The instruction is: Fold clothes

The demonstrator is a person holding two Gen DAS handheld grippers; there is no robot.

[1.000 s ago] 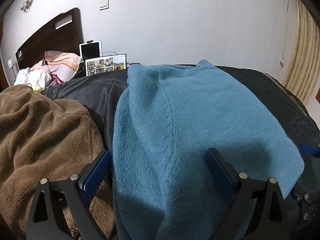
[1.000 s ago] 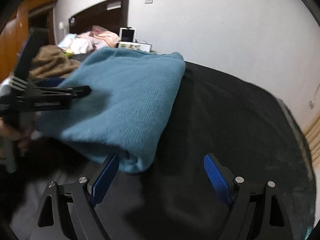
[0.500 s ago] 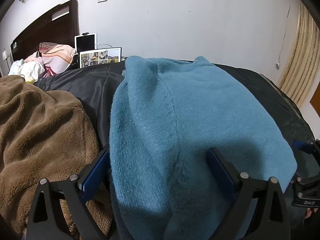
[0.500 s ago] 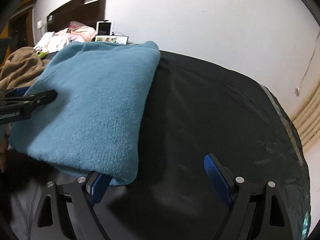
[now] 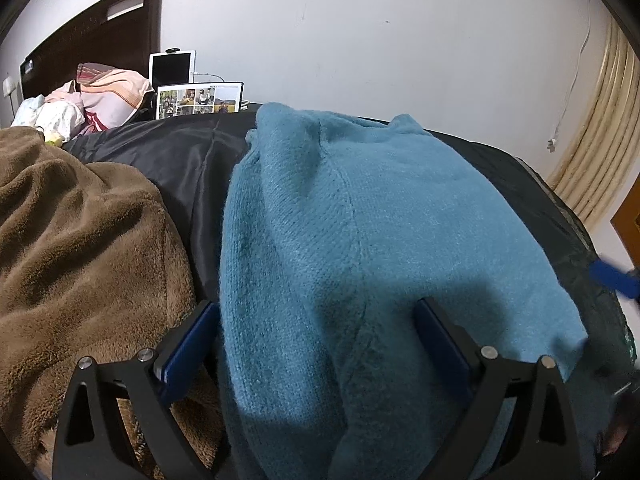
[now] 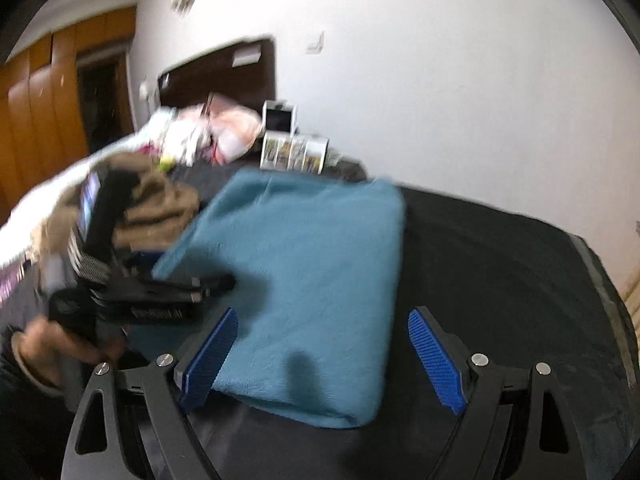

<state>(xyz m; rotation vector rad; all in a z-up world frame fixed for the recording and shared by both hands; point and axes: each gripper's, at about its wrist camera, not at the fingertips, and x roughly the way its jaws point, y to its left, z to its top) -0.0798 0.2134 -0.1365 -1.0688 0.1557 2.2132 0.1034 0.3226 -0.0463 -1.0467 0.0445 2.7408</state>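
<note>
A teal knit sweater [image 5: 360,240] lies folded into a rectangle on the black sheet [image 5: 188,160] of a bed. My left gripper [image 5: 316,340] is open at the sweater's near end, with its fingers wide on either side of the fabric. The blurred right wrist view shows the same sweater [image 6: 312,272] from its other side. There my right gripper [image 6: 324,360] hangs open just above the near edge, holding nothing. The left gripper [image 6: 168,292] shows at the sweater's left edge, held by a hand [image 6: 52,344]. One blue pad of the right gripper [image 5: 612,280] shows at the right rim.
A brown fleece blanket [image 5: 80,248] is heaped left of the sweater. Pillows [image 5: 108,96], a tablet [image 5: 172,68] and a photo screen [image 5: 200,98] stand by the dark headboard [image 5: 92,44]. A curtain [image 5: 600,140] hangs at the right. Wooden wardrobe doors [image 6: 48,100] stand at the far left.
My right gripper has pulled back and swung left, so the sweater now sits between its fingers. The left gripper has barely moved at the near end.
</note>
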